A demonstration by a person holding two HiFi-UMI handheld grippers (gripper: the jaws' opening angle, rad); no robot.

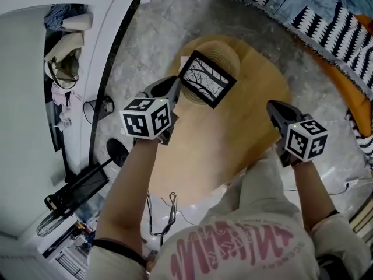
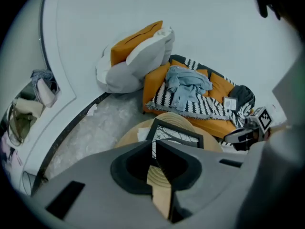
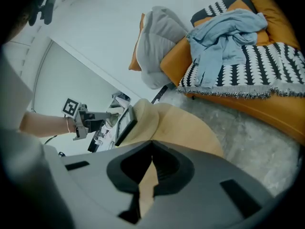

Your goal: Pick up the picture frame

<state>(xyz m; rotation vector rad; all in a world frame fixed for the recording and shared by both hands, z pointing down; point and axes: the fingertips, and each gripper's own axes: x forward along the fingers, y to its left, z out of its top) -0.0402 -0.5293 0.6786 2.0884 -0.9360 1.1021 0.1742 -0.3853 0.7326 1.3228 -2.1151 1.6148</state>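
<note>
The person's printed shirt (image 1: 233,249) fills the near side. Over the oval wooden bench (image 1: 233,144), the left hand-held gripper (image 1: 175,85) is clenched and empty, just beside the picture frame (image 1: 207,79). The frame leans tilted on a ribbed tan dome (image 1: 224,50) at the bench's far end. The right hand-held gripper (image 1: 273,106), also clenched and empty, is near the right edge.

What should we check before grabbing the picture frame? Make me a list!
1. Picture frame in sight, resting on the round woven thing on the table: ok.
2. Left gripper close to the frame's edge: ok.
3. Left gripper's jaws apart to take the frame: not ok, they are together and empty.
4. Right gripper ready to help: not ok, jaws together, away from the frame.
5. Frame sits steady: cannot tell.
</note>
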